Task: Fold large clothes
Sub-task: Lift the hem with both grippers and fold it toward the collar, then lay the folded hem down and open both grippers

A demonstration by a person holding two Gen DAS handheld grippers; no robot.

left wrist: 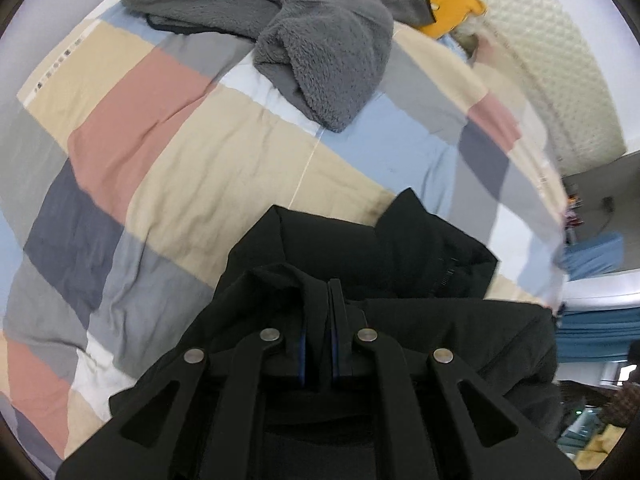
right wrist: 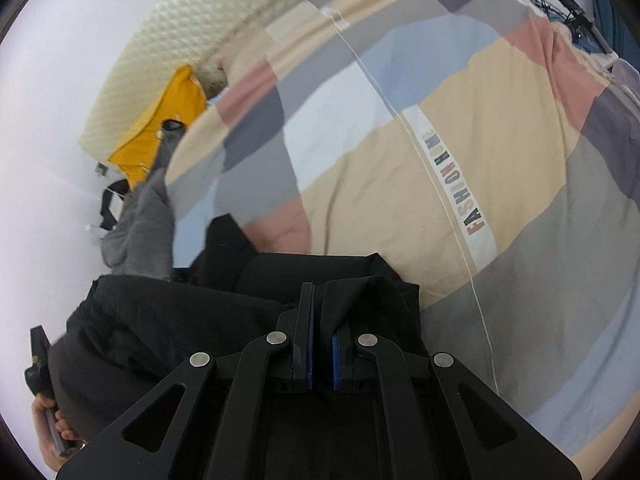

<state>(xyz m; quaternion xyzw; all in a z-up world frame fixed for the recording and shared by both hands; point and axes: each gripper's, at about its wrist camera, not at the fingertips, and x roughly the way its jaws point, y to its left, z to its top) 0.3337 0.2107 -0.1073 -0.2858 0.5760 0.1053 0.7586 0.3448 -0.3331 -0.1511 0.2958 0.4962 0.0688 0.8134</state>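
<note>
Left wrist view: the left gripper (left wrist: 320, 292) has its jaws clamped narrowly on a fold of the black coat (left wrist: 420, 248), above the checked bed (left wrist: 200, 152). A grey fleece (left wrist: 312, 40) lies further off.

Right wrist view: the right gripper (right wrist: 320, 296) has its jaws pinched on the coat (right wrist: 180, 320); a hand (right wrist: 48, 424) shows at the left edge.

— Item under inspection?

— One black jacket (left wrist: 420, 248), large, matte fabric, with a stand-up collar and a stitched placket visible in the left wrist view.

— Condition?

— Bunched and creased, not laid flat. The collar end points up across the bed; the body hangs in heavy folds below it.

— Position?

— Raised partly above the patchwork bed cover, its upper edge pinched at two points. In the right wrist view the same jacket (right wrist: 192, 320) drapes leftward in one dark mass.
</note>
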